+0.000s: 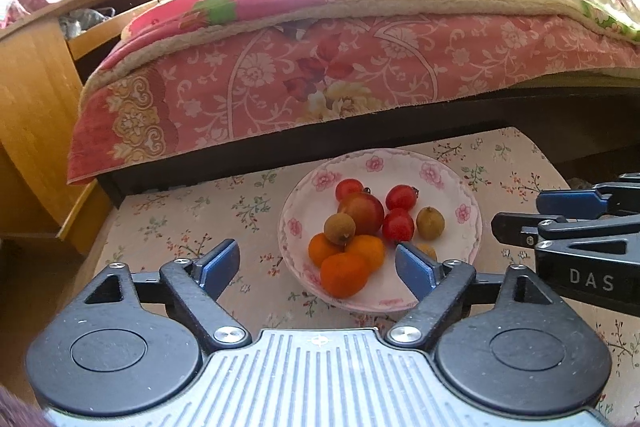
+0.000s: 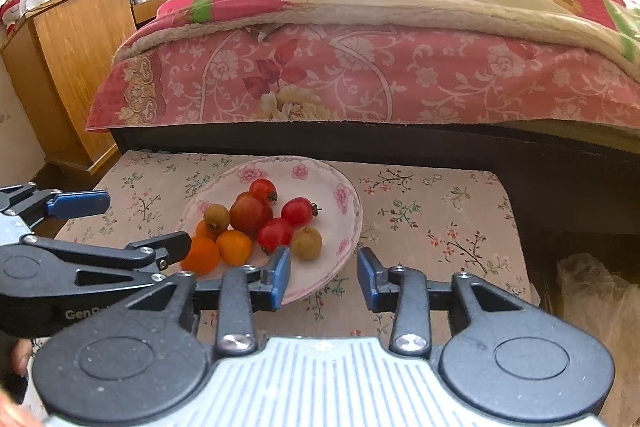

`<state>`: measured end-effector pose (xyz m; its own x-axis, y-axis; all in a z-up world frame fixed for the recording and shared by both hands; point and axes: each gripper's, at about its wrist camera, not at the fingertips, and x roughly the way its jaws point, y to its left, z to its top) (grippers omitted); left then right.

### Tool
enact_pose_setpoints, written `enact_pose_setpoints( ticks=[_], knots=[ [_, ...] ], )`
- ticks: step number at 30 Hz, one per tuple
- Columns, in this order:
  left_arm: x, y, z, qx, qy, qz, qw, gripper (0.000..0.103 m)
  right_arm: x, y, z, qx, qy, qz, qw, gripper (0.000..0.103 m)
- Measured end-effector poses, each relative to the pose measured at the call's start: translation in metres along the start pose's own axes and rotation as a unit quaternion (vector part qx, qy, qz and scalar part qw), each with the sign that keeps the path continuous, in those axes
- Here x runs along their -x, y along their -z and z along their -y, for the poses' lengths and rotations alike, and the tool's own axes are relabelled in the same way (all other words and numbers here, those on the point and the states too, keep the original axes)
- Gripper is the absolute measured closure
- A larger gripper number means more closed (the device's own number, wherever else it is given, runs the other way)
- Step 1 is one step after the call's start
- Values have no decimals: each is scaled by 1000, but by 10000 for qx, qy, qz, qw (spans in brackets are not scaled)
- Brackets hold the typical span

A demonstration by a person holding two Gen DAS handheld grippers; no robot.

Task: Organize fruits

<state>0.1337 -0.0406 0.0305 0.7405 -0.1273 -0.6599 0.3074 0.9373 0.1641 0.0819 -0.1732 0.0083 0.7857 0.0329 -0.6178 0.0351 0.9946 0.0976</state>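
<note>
A white plate with pink flowers [image 1: 400, 157] stands on a floral-cloth table [image 1: 180, 219]. It holds three oranges [image 1: 344, 275], three small red fruits [image 1: 402, 197], a bigger reddish fruit [image 1: 362, 213] and some small brown fruits [image 1: 430, 223]. My left gripper [image 1: 316, 253] is open wide over the plate's near side; the oranges show between its pads, untouched. In the right wrist view, my right gripper [image 2: 323, 263] is open above the plate's near right rim [image 2: 348, 187], with nothing gripped. Each gripper also shows from the side in the other's view: the right gripper [image 1: 520, 213] and the left gripper [image 2: 146, 223].
A bed with a pink floral quilt [image 1: 320, 75] runs right behind the table. A wooden cabinet [image 1: 36, 99] stands to the left. A plastic bag [image 2: 592, 291] lies on the floor right of the table. Part of a hand [image 2: 20, 355] shows at the lower left.
</note>
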Motion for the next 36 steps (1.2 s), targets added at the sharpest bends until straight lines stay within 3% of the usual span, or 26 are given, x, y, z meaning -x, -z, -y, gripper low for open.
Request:
enact_pose_setpoints(
  ticks=[12, 36],
  knots=[
    [23, 14, -1, 60, -150, 152, 9998, 0, 26, 15, -5, -14, -31, 106, 9999, 58],
    [61, 46, -1, 224, -79, 152, 9996, 0, 69, 50, -14, -203, -135, 131, 9996, 58]
  ],
)
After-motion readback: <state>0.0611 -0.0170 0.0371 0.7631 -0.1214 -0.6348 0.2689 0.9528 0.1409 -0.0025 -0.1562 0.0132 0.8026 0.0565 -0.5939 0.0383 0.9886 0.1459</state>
